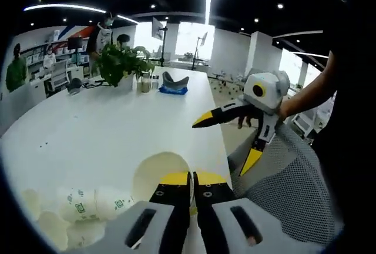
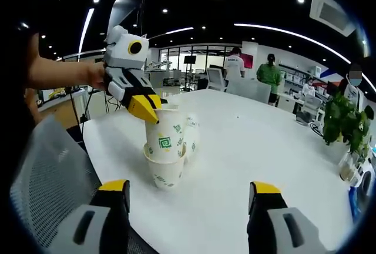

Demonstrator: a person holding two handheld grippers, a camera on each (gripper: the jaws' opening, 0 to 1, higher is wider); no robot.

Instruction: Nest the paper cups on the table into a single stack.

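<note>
In the right gripper view my left claw [image 2: 150,106] is clenched on the rim of the upper paper cup [image 2: 163,138], with my hand [image 2: 97,77] behind it. That cup sits partly inside a lower paper cup [image 2: 164,171], which stands upright on the white table [image 2: 247,148] near its left edge. Just behind this pair, more cups [image 2: 191,133] show, touching or nearly touching them; I cannot tell how many.

In the left gripper view my left claw's yellow tips [image 1: 192,179] are pressed together over the pale cup rim [image 1: 155,169] at the near edge of the table [image 1: 106,130]. The other cups [image 1: 82,204] lie at the lower left, printed with green marks.

My right claw [image 1: 232,133] hovers beyond the table's right edge, above a grey mesh chair [image 1: 288,183], its jaws spread and grasping nothing. In the right gripper view its two yellow-tipped jaws stand well apart at the bottom, with bare table between them.

At the far end of the table sit a potted plant [image 1: 120,63], a small jar [image 1: 145,82] and a blue cloth [image 1: 173,89]. People [image 2: 270,74] stand at desks in the background.
</note>
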